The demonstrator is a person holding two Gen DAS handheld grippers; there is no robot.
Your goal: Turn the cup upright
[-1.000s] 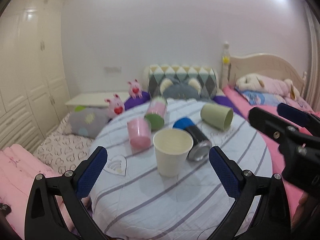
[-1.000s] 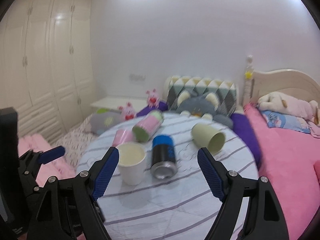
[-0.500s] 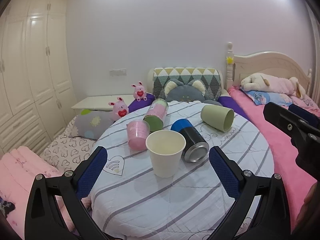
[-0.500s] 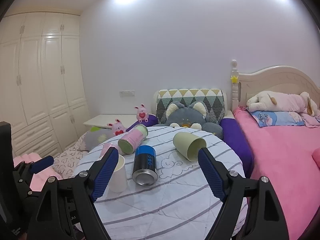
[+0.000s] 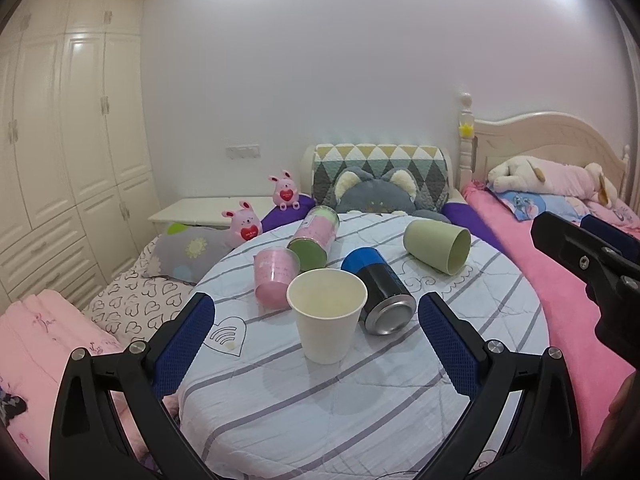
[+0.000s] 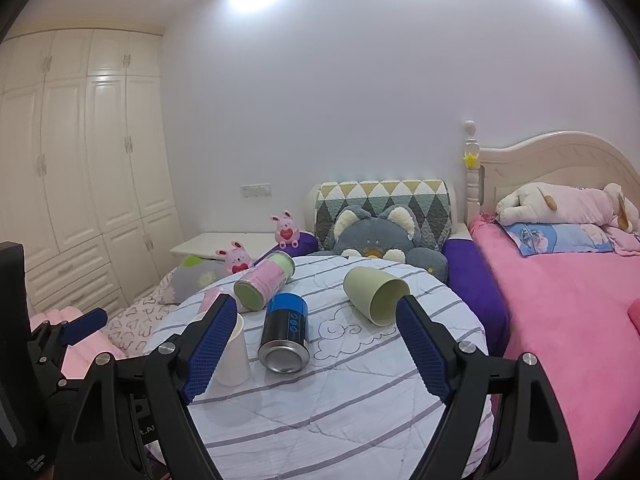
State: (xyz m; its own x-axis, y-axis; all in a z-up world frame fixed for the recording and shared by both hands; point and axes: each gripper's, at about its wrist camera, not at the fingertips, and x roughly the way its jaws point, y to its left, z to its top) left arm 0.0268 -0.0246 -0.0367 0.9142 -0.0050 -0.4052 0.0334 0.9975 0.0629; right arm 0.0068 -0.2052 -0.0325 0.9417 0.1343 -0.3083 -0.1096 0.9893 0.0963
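On the round table [image 5: 400,408] covered in a striped quilted cloth, the white paper cup [image 5: 327,316] stands upright with its open mouth up, its long axis vertical, near the front-middle of the tabletop. The green cup [image 5: 436,245] lies on its side toward the far right of the table, well apart from the paper cup; its long axis runs roughly level with the tabletop and its open mouth points toward the cameras and to the right, the closed base toward the far left. In the right wrist view the same green cup [image 6: 374,295] shows its mouth facing the lower right. A blue and black can [image 5: 379,296] lies on its side just right of the paper cup, silver end toward the viewer. A pink cup [image 5: 275,276] lies tipped behind the paper cup on the left, and a pink and green canister [image 5: 315,237] lies on its side behind that. The left gripper [image 5: 316,338] hangs short of the table with its jaws spread wide and nothing between them, the paper cup framed in the gap. The right gripper [image 6: 314,346] is likewise spread wide and empty, the can framed in its gap.
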